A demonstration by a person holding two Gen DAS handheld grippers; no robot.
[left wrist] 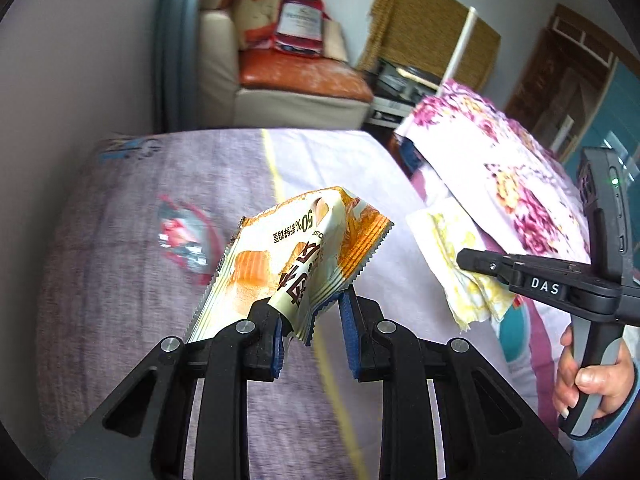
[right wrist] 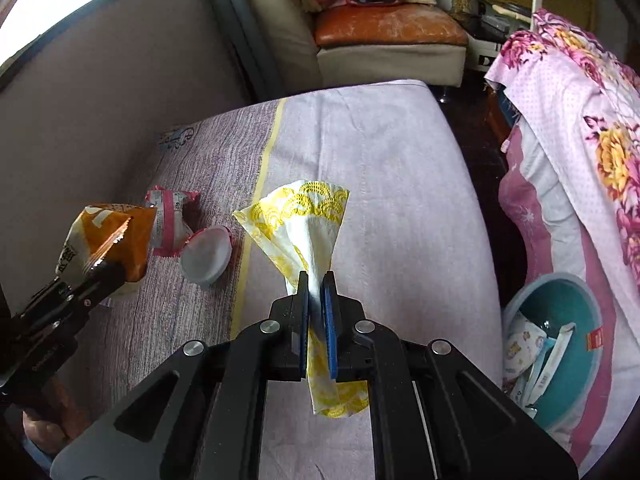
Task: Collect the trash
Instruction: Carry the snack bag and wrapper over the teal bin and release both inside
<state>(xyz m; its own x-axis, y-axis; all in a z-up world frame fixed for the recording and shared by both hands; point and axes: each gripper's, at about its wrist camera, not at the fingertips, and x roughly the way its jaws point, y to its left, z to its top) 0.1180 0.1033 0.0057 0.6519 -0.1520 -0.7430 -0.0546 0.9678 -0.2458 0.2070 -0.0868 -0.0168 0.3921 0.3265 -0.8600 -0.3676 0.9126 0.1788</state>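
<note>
Bedroom: bed (right wrist: 380,152) with lilac striped sheet, beige-and-orange armchair (right wrist: 384,36) at far end. Left gripper (left wrist: 312,320) fingers pinched narrow on orange-and-cream crumpled snack wrapper (left wrist: 296,256), lifted off the bed. Right gripper (right wrist: 318,304) fingers clamped tight on yellow-patterned white paper napkin (right wrist: 304,220), also in the air. Still on the sheet, far left: pink-and-white small wrapper (right wrist: 170,220) touching a white round plastic lid (right wrist: 208,256). Teal round basin (right wrist: 560,320) with wrappers inside sits right of the bed, under pink floral cloth (right wrist: 580,120).
</note>
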